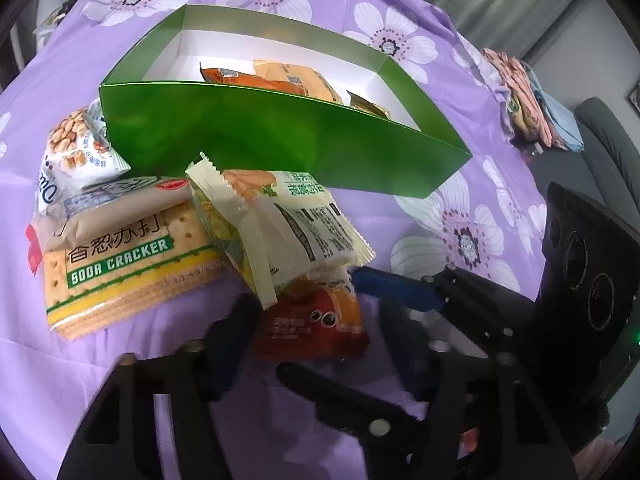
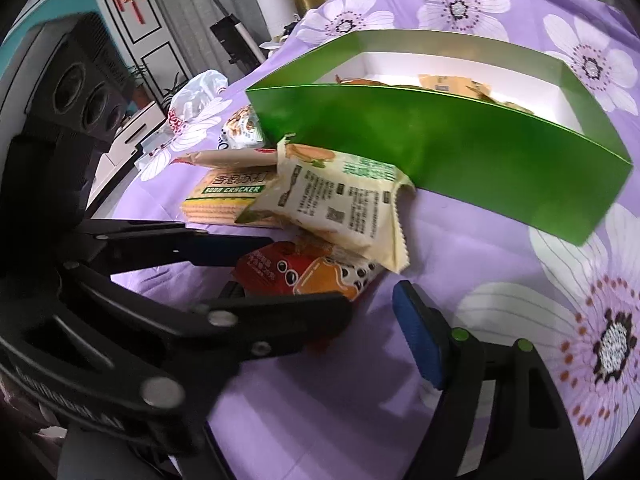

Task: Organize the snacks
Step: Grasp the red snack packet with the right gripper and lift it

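Your left tool (image 1: 310, 324) straddles the red snack packet (image 1: 316, 328), its jaws part closed; whether they grip it you cannot tell. Your right tool (image 2: 372, 316) stands open beside it. The green box (image 1: 280, 136) sits beyond.

The left gripper (image 1: 316, 340) is pitched steeply downward, its jaws drawn partway in. The right gripper (image 2: 320, 300) is angled down just beside it, fingers crossing the left's, jaws held wider.
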`<state>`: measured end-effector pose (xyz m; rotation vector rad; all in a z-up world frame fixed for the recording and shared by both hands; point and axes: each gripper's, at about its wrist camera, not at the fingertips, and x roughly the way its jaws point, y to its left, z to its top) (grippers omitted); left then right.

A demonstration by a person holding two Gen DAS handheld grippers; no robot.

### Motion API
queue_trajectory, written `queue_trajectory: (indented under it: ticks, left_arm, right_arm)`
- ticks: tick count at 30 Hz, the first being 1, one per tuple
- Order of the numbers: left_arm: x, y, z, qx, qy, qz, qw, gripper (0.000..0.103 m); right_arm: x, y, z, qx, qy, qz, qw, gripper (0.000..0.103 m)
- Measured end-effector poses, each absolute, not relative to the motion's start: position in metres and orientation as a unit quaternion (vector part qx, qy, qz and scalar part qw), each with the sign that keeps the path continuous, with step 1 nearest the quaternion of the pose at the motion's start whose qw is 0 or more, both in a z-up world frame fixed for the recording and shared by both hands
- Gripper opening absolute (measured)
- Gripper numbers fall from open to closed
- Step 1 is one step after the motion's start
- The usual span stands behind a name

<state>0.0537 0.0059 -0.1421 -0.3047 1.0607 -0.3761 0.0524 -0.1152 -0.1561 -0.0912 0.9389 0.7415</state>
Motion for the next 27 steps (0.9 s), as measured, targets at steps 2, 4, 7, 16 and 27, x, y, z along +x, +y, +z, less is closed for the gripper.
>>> queue_trajectory:
  ticks: [2,4,7,16,27]
  left_arm:
    - [0.056,0.006,-0.143,-0.140,0.502,-0.171,0.836,0.049]
    - [0.057,0.009,-0.144,-0.144,0.501,-0.169,0.836,0.045]
    - [0.056,0.008,-0.143,-0.138,0.499,-0.171,0.838,0.043]
    - [0.038,0.011,-0.135,-0.128,0.499,-0.171,0.840,0.043]
    - [0.002,0.020,-0.097,-0.116,0.463,-0.149,0.866,0.043]
  right_arm:
    - [0.052,-0.112,-0.157,-0.045,0.440,0.354,0.824,0.071]
    - [0.053,-0.111,-0.156,-0.046,0.440,0.355,0.824,0.066]
    - [0.052,-0.111,-0.157,-0.045,0.438,0.361,0.822,0.058]
    - [0.042,-0.111,-0.153,-0.037,0.437,0.372,0.818,0.054]
    - [0.012,-0.101,-0.125,-0.034,0.409,0.396,0.821,0.054]
